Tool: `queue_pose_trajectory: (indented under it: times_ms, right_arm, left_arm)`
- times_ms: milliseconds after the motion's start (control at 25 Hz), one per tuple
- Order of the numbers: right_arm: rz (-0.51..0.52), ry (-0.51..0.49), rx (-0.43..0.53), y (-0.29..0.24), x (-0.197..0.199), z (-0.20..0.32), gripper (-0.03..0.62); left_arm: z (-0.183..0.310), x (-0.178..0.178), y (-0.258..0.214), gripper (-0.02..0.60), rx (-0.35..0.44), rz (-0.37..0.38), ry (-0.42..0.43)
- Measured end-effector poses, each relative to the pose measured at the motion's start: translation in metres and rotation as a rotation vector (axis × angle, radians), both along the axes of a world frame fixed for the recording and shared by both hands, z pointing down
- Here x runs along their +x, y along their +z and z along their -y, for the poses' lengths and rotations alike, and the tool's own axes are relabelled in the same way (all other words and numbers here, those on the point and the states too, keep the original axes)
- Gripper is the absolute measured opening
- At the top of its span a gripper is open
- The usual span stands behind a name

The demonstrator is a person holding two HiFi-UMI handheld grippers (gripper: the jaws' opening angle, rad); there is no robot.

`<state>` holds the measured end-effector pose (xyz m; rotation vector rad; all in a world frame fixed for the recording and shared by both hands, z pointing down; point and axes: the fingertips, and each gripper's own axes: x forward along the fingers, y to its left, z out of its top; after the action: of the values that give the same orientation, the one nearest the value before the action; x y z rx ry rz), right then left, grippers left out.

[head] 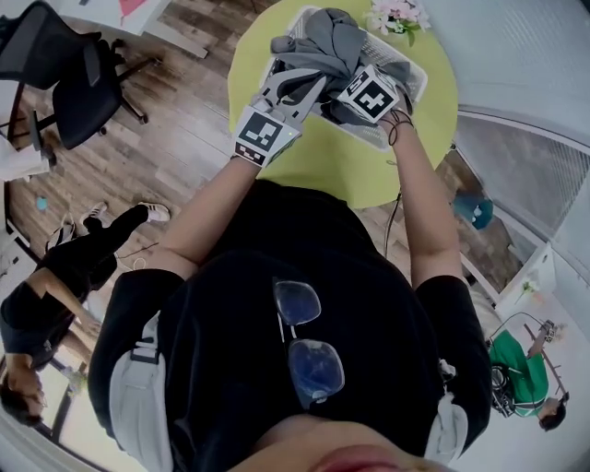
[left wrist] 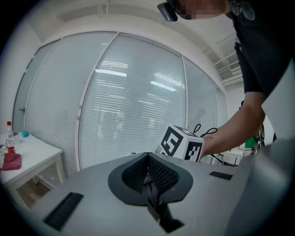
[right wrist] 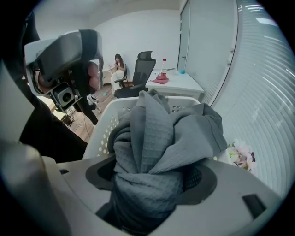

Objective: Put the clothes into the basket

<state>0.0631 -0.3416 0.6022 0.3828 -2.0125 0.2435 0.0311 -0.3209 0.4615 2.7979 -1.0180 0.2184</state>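
Both grippers are up by the far side of the table. The right gripper points down. Its two jaws are clamped on a fat bunch of gray clothes. The bunch is thick, so the jaws stand wide around it, one on each side. The cloth has little squares in it, like a waffle.

The gray clothes are piled in the white basket and stick up over its rim. The basket has small holes in its wall. It sits on the far part of a round green table. Pink and white flowers lie just beside the basket, on its far right.

The left gripper points almost level, toward tall window blinds. Its jaws are pressed together, and a thin dark strip of cloth is pinched between them. I cannot tell if the strip is part of the gray clothes. From the head view, this gripper is at the near left edge of the basket, close to the other one.

Far off on the left there is a white desk, a black chair and a person sitting.
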Motion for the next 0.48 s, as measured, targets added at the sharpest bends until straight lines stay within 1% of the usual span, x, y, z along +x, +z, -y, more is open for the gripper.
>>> queue_pose_trajectory:
  times_ms: [360,480]
  right_arm:
    - [-0.004,-0.012,-0.048,0.056,-0.003,-0.003,0.354]
    - [-0.022,-0.025,-0.054,0.077,0.000,-0.003,0.354]
  left_arm:
    - [0.013,0.005,0.014,0.011,-0.017,0.009,0.016]
    - [0.015,0.005,0.017,0.010,-0.020,0.011,0.017]
